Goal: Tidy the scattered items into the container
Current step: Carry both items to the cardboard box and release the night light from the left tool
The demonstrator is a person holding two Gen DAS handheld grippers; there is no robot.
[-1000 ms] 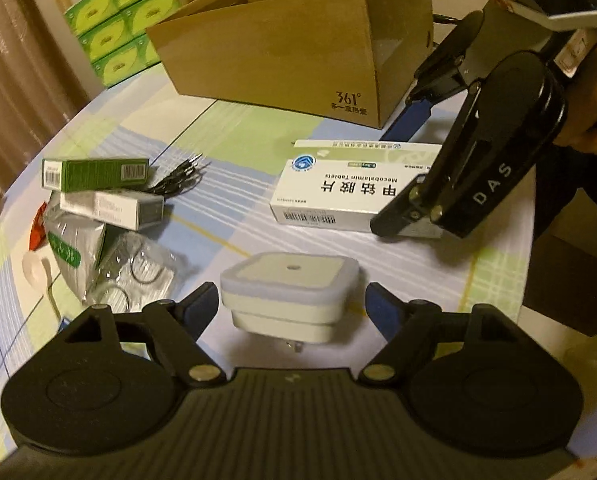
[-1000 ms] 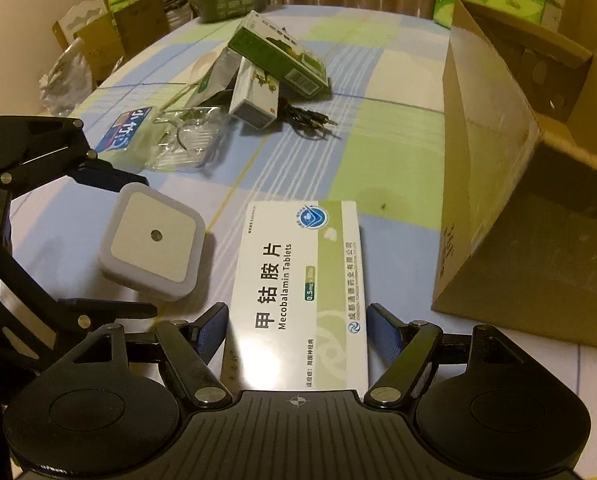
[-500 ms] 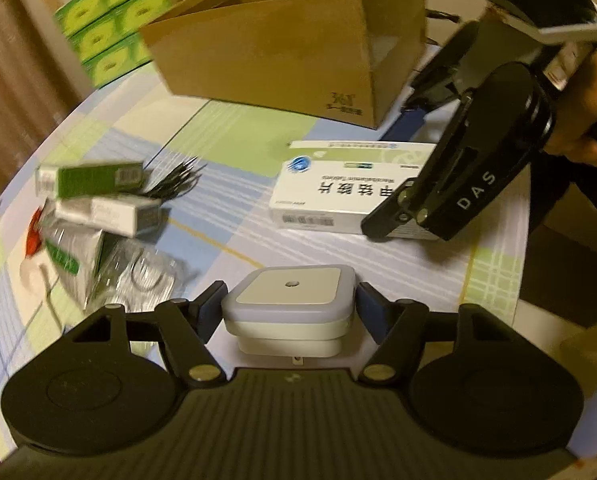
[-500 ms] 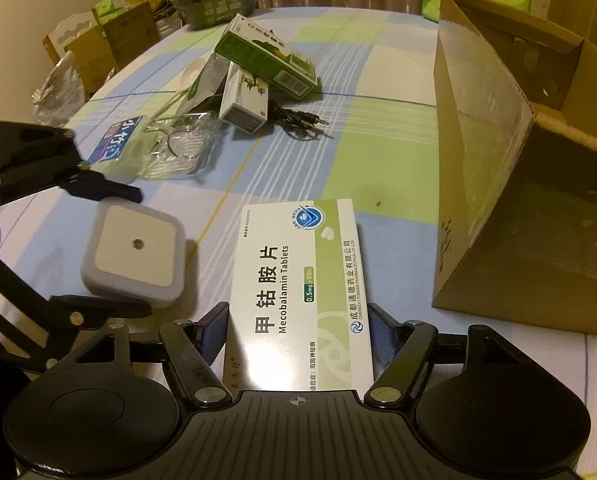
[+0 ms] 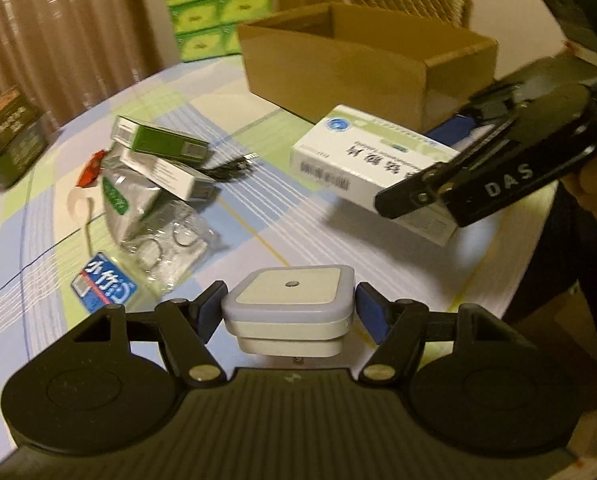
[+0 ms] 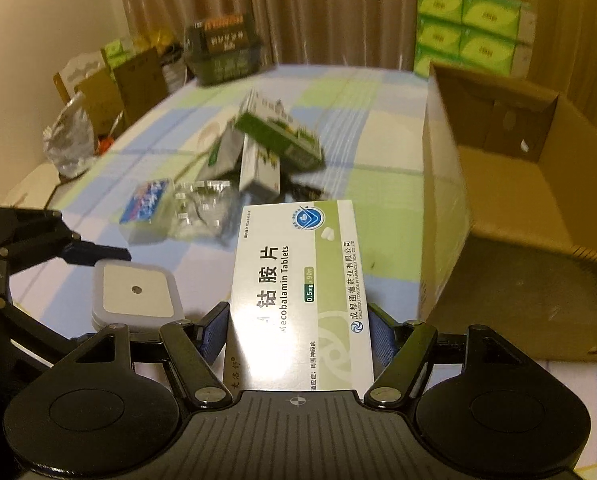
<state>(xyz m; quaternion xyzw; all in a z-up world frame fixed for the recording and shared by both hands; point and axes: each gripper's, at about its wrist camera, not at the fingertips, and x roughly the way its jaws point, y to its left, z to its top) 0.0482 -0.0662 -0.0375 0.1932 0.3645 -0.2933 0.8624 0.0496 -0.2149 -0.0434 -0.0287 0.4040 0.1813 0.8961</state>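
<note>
Both my grips have just closed and lifted. My left gripper, low centre, now pinches the white night light off the table; my right gripper clamps the tablet box. The cardboard box, at right, looks empty, so next comes carrying both over.
</note>
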